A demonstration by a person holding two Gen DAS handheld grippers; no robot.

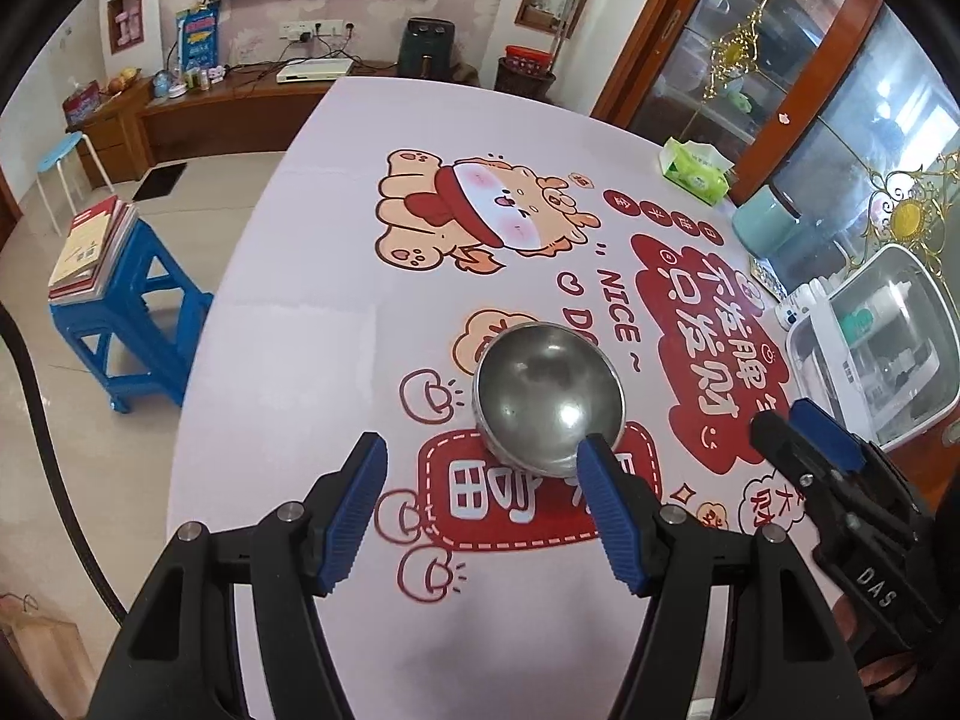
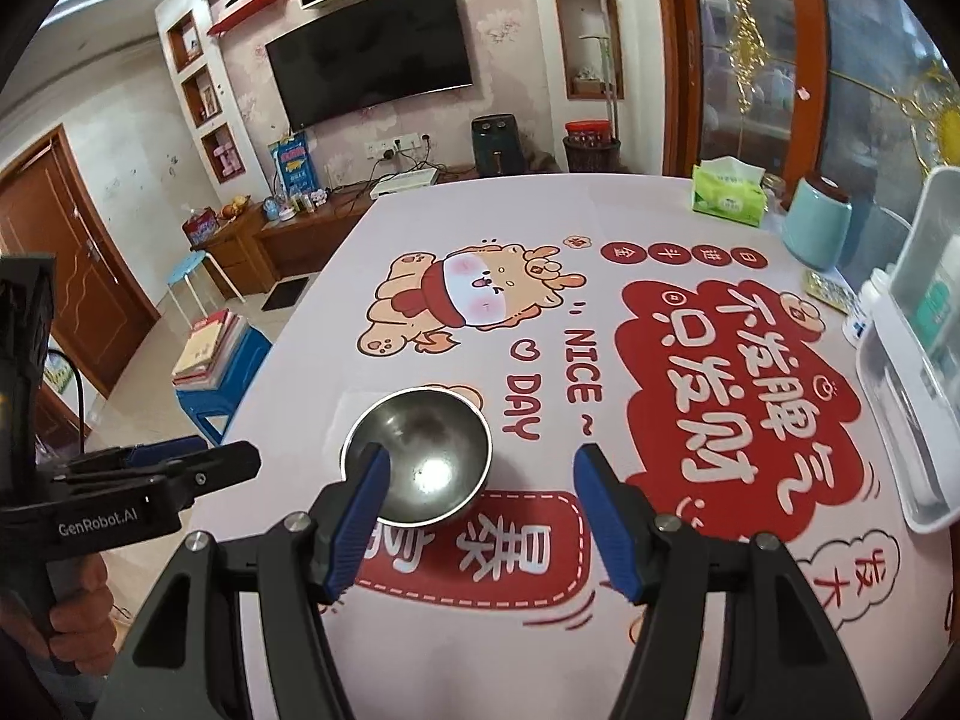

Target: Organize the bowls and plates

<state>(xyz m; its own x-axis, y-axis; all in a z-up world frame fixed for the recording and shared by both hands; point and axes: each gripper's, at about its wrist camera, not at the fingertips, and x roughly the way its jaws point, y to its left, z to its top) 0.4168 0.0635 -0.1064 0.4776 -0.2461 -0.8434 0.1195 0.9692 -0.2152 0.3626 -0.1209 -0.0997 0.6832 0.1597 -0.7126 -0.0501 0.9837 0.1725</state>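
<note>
A single empty steel bowl [image 1: 549, 396] [image 2: 420, 456] stands upright on the printed tablecloth [image 1: 336, 276]. In the left wrist view my left gripper [image 1: 480, 441] hovers open just short of the bowl. Its right fingertip overlaps the bowl's near rim in the picture, and nothing is between the pads. My right gripper [image 2: 483, 450] is also open and empty, with the bowl ahead and to the left, behind its left fingertip. Each gripper shows in the other's view: the right gripper [image 1: 792, 420] at the right edge, the left gripper [image 2: 210, 456] at the left. No plate is in view.
A white plastic storage box [image 1: 870, 348] [image 2: 912, 390] sits at the table's right edge, with a teal canister [image 1: 762, 222] and a green tissue pack [image 1: 696, 171] behind it. Off the table to the left stands a blue stool [image 1: 120, 324] stacked with books.
</note>
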